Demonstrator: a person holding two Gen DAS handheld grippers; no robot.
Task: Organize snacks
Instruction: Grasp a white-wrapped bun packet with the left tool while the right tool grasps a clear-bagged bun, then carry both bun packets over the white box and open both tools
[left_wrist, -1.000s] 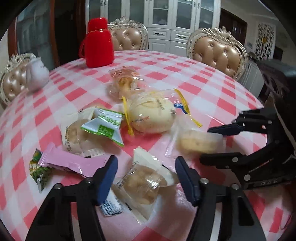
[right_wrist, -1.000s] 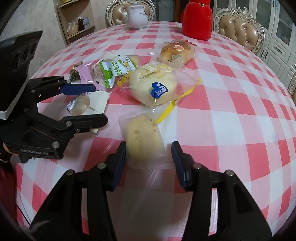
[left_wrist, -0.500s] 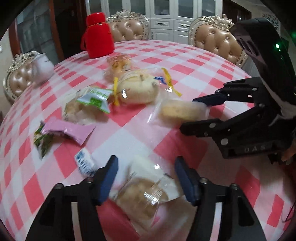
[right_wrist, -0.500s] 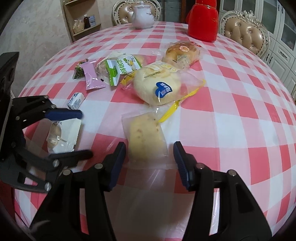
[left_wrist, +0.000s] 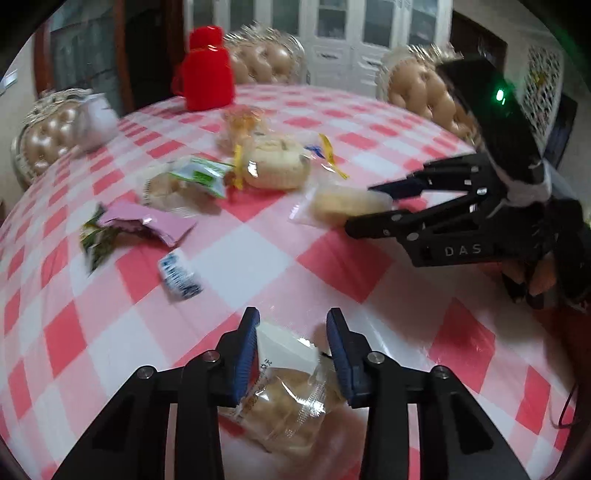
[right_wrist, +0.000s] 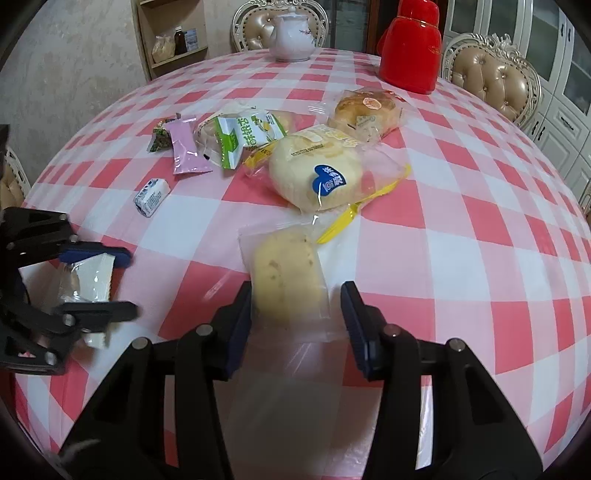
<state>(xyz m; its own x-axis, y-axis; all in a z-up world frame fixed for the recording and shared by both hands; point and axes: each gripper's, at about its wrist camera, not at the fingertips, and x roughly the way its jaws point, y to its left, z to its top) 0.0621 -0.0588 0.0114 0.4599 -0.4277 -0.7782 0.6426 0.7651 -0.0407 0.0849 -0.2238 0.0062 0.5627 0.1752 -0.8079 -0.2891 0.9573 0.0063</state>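
Note:
A pastry in a clear and white wrapper (left_wrist: 284, 391) lies near the table's front edge. My left gripper (left_wrist: 293, 332) is closing on it, and both blue pads touch the wrapper. The right wrist view shows that gripper (right_wrist: 129, 284) at far left with the pastry (right_wrist: 88, 280) between its fingers. A pale bun in a clear bag (right_wrist: 286, 273) lies between the jaws of my right gripper (right_wrist: 295, 295). Those jaws are closing; the left pad meets the bag's edge and a gap shows at the right pad. The left wrist view has the right gripper (left_wrist: 360, 208) around the bun (left_wrist: 340, 203).
On the pink checked table (right_wrist: 480, 221) lie a large round bun with a blue label (right_wrist: 314, 173), a brown bun (right_wrist: 365, 110), a green and white packet (right_wrist: 240, 136), a pink packet (right_wrist: 186, 151) and a small blue and white packet (right_wrist: 151, 195). A red jug (right_wrist: 410, 44) and a white teapot (right_wrist: 291, 37) stand at the back.
My left gripper drew back toward the table's front edge with the pastry between its jaws, which then narrowed onto it. The small blue and white packet came into view. The right gripper stayed put.

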